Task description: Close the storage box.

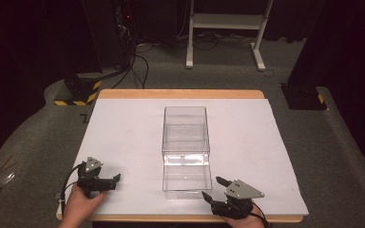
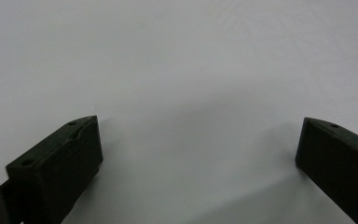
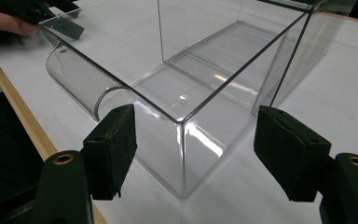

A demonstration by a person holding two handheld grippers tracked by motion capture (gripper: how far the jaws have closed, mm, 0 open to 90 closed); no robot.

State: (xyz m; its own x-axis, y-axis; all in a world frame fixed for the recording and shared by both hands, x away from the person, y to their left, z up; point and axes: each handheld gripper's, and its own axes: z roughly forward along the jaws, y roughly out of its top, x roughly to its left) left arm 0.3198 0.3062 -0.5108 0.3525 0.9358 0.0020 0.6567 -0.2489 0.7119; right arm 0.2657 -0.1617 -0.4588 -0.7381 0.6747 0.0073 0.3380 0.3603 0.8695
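At mid-table, a clear plastic box [image 1: 186, 152] w/ drawer pulled toward the near edge; judged light, rigid, slippery, best taken by a thin wall. Right gripper [image 3: 193, 149] is held open at its corner, left gripper [image 2: 198, 144] open, nothing held.

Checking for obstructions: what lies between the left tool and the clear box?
Nothing: in the high view, bare white table cover lies between the left tool and the clear box.

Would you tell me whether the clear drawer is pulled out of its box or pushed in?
Pulled out: the clear drawer juts toward the person from its box, open-topped and empty.
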